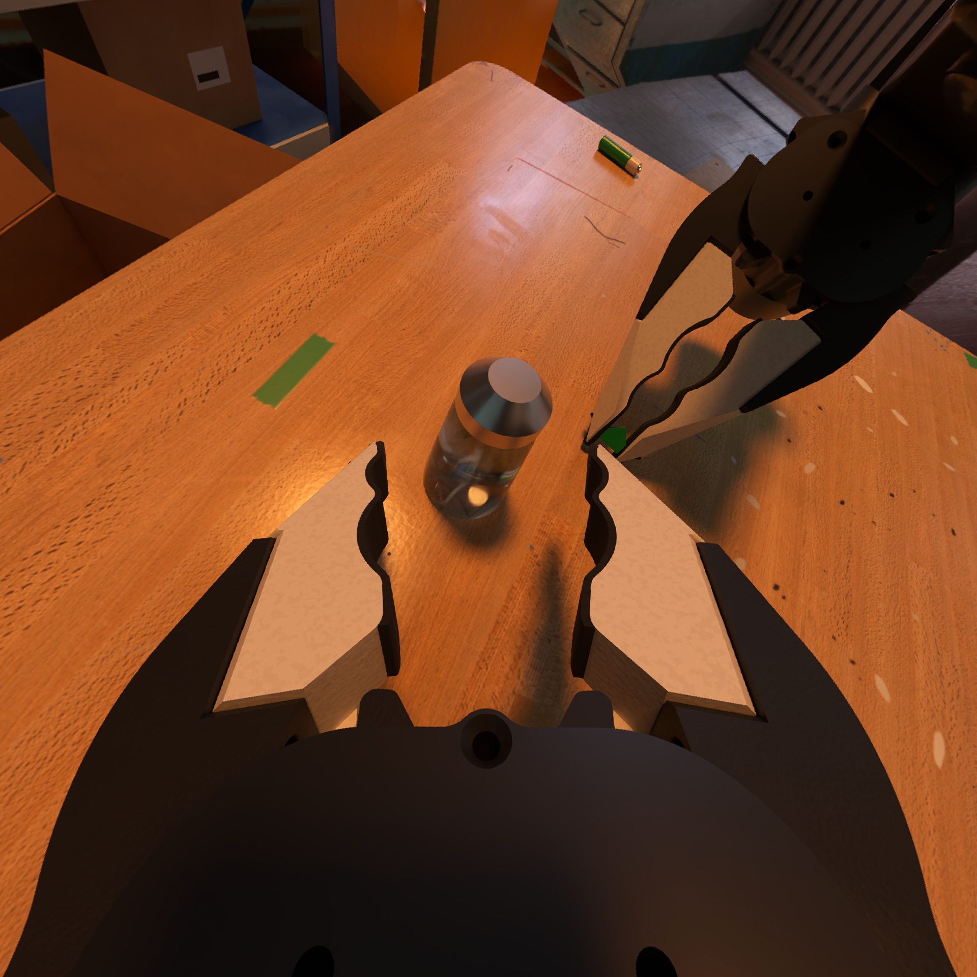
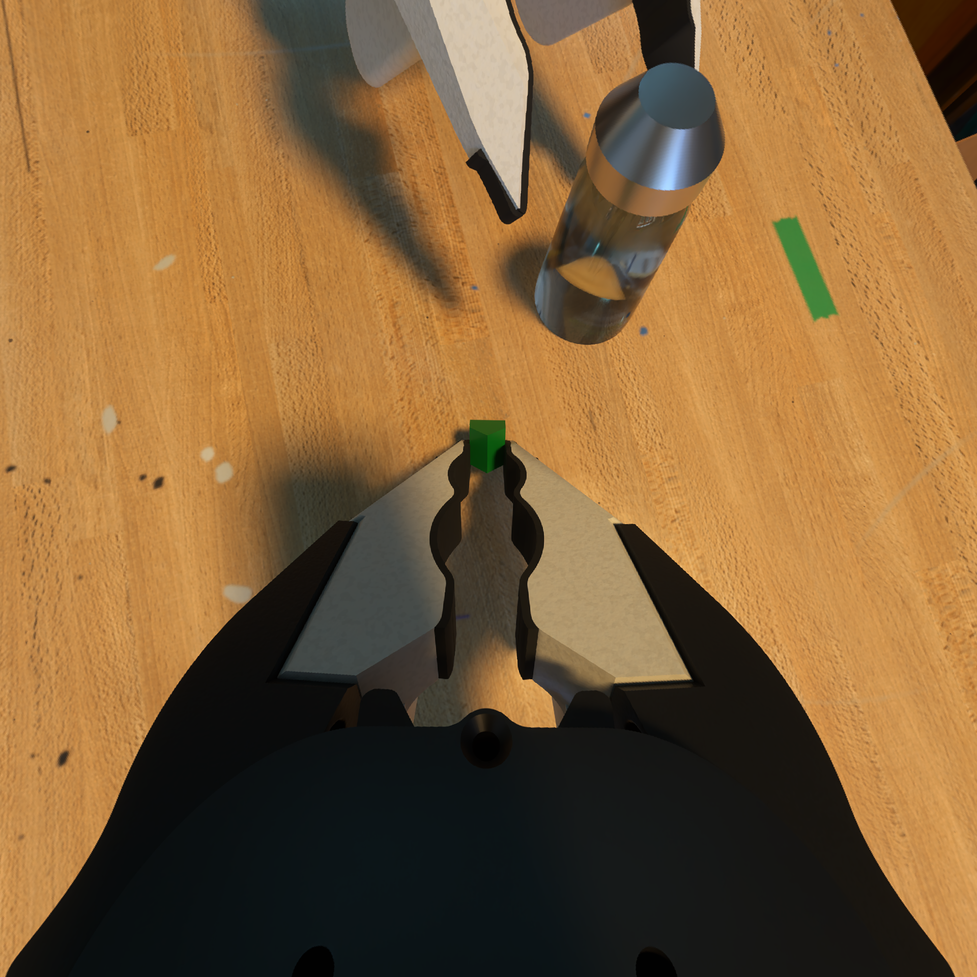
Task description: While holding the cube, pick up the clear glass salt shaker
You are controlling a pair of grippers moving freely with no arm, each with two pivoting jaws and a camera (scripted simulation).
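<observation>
The clear glass salt shaker [image 1: 484, 441] with a silver cone cap stands upright on the wooden table [image 1: 264, 264]. My left gripper [image 1: 486, 454] is open, its fingertips on either side of the shaker's base and just short of it, not touching. In the right wrist view the shaker [image 2: 624, 222] stands ahead and to the right. My right gripper [image 2: 487, 449] is shut on a small green cube [image 2: 487, 444] at its fingertips, close to the table. That gripper and the cube [image 1: 613, 438] also show at the right of the left wrist view.
A green battery [image 1: 618, 154] lies near the table's far edge. A strip of green tape [image 1: 293, 370] is stuck left of the shaker; it also shows in the right wrist view [image 2: 804, 267]. Open cardboard boxes [image 1: 121, 174] stand beyond the table's left edge.
</observation>
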